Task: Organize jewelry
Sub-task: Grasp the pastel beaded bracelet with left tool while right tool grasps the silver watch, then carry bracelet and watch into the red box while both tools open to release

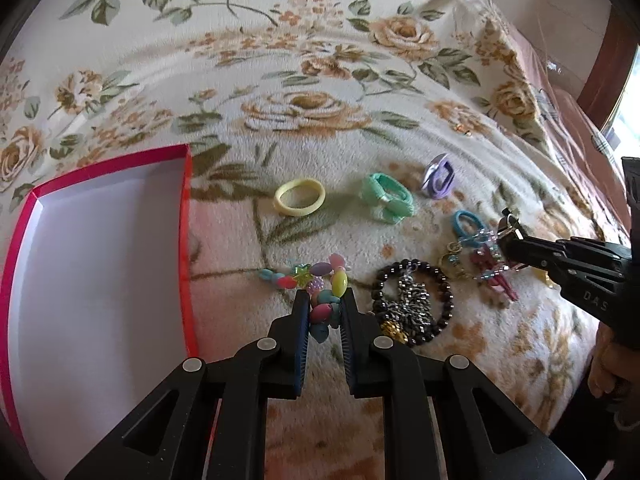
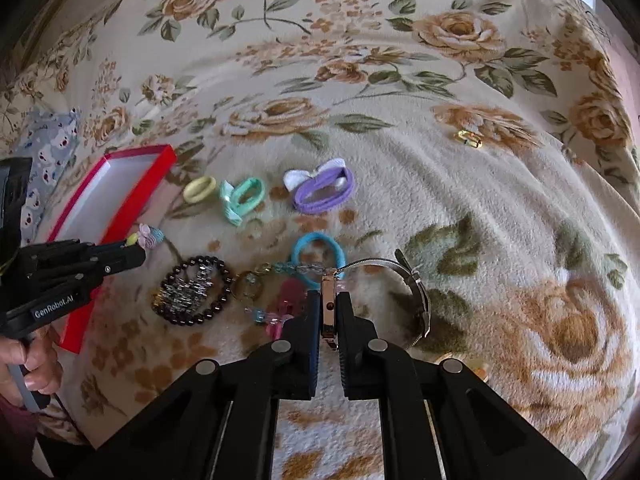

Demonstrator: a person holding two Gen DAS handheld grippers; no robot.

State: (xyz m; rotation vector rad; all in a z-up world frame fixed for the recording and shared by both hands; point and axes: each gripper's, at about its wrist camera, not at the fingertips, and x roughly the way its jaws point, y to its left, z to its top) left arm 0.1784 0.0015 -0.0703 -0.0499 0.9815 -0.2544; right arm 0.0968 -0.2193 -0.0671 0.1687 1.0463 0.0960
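Left gripper (image 1: 325,300) pinching the pastel bead bracelet (image 1: 316,284) between its pads, the loose end of the strand trailing onto the floral blanket (image 1: 304,80) just right of the red box (image 1: 186,216) — white inside, lying open at the left. Right gripper (image 2: 329,312) clamping a silver wristwatch (image 2: 328,304) edge-on by its case, the mesh band (image 2: 416,292) arcing off to the right and curling down toward the blanket.

Lying in a rough row beyond both grippers: yellow hair tie (image 1: 299,197), mint hair tie with a bow (image 1: 386,200), purple hair tie with a white bow (image 2: 323,189). Nearer in, blue hair tie (image 2: 318,254) resting close behind the watch, touching a beaded keychain (image 2: 256,280) with a pink charm (image 2: 288,296). Dark bead bracelet (image 1: 412,304) sitting just right of the left gripper, ringing a heap of silver chain (image 1: 412,300). Small gold ring (image 2: 468,138) lying well apart, far out on the blanket to the right.

Person's hand (image 2: 28,360) showing at the edge of the right wrist view, gripping the left handle.
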